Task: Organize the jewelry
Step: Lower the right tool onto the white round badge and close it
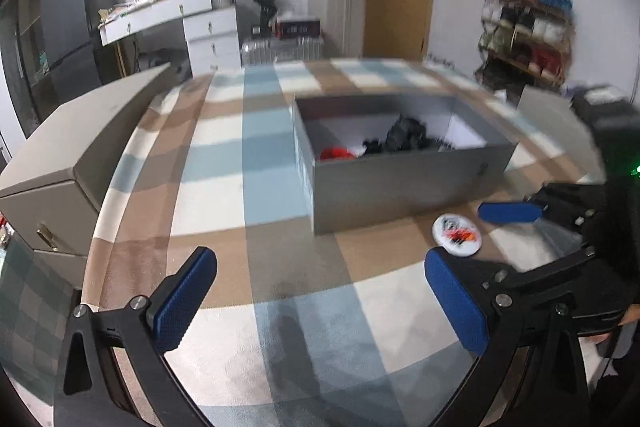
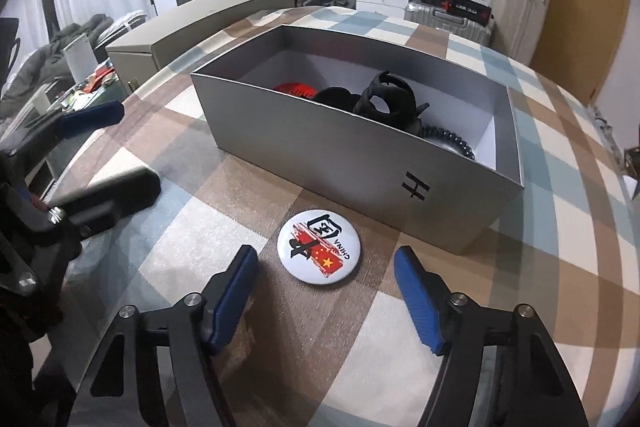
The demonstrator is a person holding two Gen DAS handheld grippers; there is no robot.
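Round pin badge (image 2: pixel 319 245) lying flat on the checkered desk (image 2: pixel 192 255), centre of the right wrist frame, just in front of the grey box (image 2: pixel 360 163) and not touching it. Right gripper (image 2: pixel 326 281) wide open, low in the frame, fingers either side of the badge and a bit short of it. Left gripper (image 1: pixel 320 303) also wide open with nothing between the fingers, bottom of its own frame.

Probably the tricky bit: flat, thin badge on cloth, so could easily slide ahead of the pads or flip instead of lifting. Could also bunch the cloth. Box wall close behind, so an overshoot might bump it.

Hard to read: box contents half hidden by the near wall, just a red thing (image 2: pixel 296 89), black lumps (image 2: pixel 380 103) and dark beads (image 2: pixel 452 143). Left view blurry.
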